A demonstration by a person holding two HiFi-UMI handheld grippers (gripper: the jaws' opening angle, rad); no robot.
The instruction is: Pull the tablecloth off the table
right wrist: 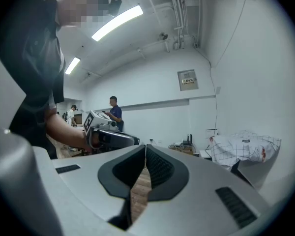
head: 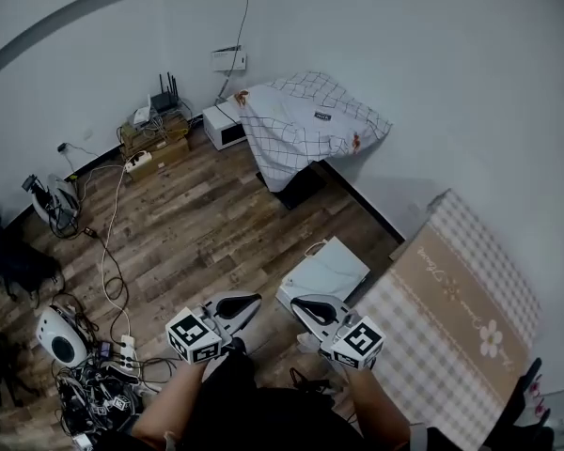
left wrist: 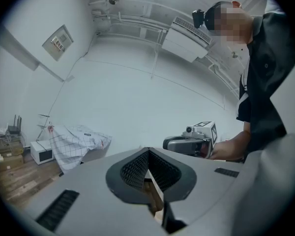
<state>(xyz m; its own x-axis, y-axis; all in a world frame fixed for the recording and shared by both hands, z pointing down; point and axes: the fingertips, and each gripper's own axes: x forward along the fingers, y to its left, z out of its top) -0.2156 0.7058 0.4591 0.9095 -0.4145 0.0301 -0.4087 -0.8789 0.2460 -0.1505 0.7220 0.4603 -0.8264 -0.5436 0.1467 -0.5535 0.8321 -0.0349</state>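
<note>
Wood-plank floor fills your head view, with a tangle of cables at 8 o'clock and a white bag lying near the middle. The tablecloth, beige check with a brown band and a flower print, lies spread over the worktop at 4 o'clock, apart from both tools. Your left gripper and right gripper hover side by side at 6 o'clock above the floor, touching nothing. The gripper views settle the fingers: on each tool they are pressed together with nothing between them. A white grid-patterned cloth, draped over something at 12 o'clock, shows in all three views. Only the right gripper view shows a person standing far off and a ceiling strip light. Only the left gripper view shows a white wall unit near the ceiling.
</note>
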